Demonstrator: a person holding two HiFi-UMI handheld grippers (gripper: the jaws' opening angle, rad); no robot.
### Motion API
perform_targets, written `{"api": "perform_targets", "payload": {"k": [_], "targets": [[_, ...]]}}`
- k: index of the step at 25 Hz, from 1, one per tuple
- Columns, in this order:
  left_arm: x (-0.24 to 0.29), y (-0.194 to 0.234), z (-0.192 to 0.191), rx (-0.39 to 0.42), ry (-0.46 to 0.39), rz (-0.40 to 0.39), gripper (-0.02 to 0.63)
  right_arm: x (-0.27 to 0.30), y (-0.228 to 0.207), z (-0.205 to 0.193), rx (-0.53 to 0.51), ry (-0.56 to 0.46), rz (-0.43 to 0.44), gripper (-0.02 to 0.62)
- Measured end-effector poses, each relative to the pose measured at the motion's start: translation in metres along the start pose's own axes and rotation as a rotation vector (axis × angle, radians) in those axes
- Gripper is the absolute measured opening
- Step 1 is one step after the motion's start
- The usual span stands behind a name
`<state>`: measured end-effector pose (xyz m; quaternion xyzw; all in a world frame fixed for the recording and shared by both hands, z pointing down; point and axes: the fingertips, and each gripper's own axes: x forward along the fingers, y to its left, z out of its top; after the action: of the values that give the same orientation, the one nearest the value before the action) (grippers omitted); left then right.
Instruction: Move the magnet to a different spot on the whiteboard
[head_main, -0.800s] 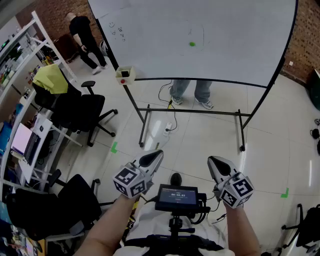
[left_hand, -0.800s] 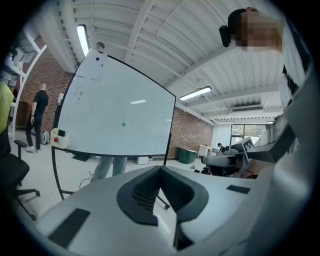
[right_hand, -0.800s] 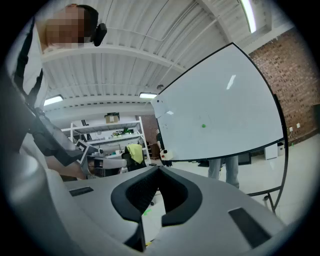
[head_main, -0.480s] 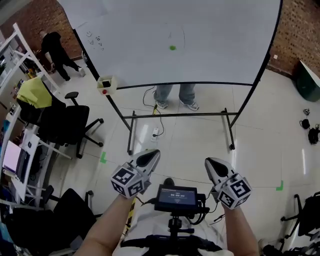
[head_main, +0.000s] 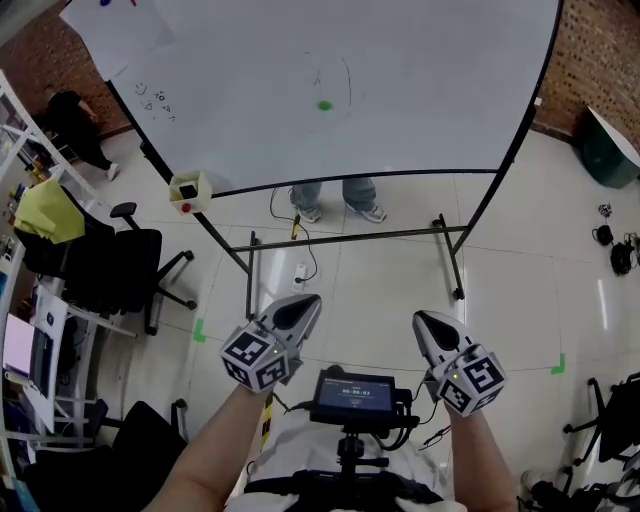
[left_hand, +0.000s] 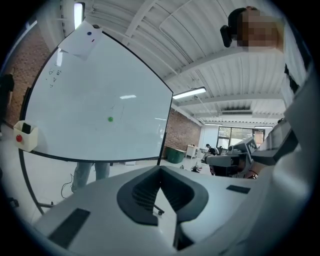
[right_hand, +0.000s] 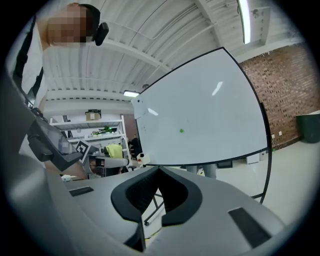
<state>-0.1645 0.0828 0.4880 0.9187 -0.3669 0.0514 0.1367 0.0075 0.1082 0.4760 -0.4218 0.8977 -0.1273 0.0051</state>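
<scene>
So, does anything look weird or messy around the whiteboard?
Mostly tidy. One sheet of paper hangs crooked at the top left corner of the whiteboard, sticking out past its edge. A cable also trails loose on the floor under the board. The green magnet sits fine.

At the left of the head view we see a black office chair (head_main: 125, 265), with a yellow garment (head_main: 45, 212) draped further left. A person in black (head_main: 72, 125) bends at the upper left. Jeans-clad legs (head_main: 335, 195) stand at upper middle. Green tape marks (head_main: 199, 331) dot the tiled floor (head_main: 400, 270), and a brick wall (head_main: 600, 60) fills the upper right.
</scene>
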Motion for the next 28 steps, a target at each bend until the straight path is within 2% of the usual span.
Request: {"api": "perform_targets", "payload": {"k": [11,22,28], "targets": [[0.028,0.047,0.024,0.03,0.021,-0.034,0.023,0.053,-0.018,0.015,0.014,-0.025,-0.024,0.028],[0.045,0.104,0.051,0.057,-0.018,-0.106,0.023,0.104,-0.033,0.043,-0.041,-0.06,-0.103,0.028],[0.053,0.12,0.056,0.056,-0.033,-0.134,0.023,0.117,-0.034,0.046,-0.052,-0.056,-0.137,0.028]]}}
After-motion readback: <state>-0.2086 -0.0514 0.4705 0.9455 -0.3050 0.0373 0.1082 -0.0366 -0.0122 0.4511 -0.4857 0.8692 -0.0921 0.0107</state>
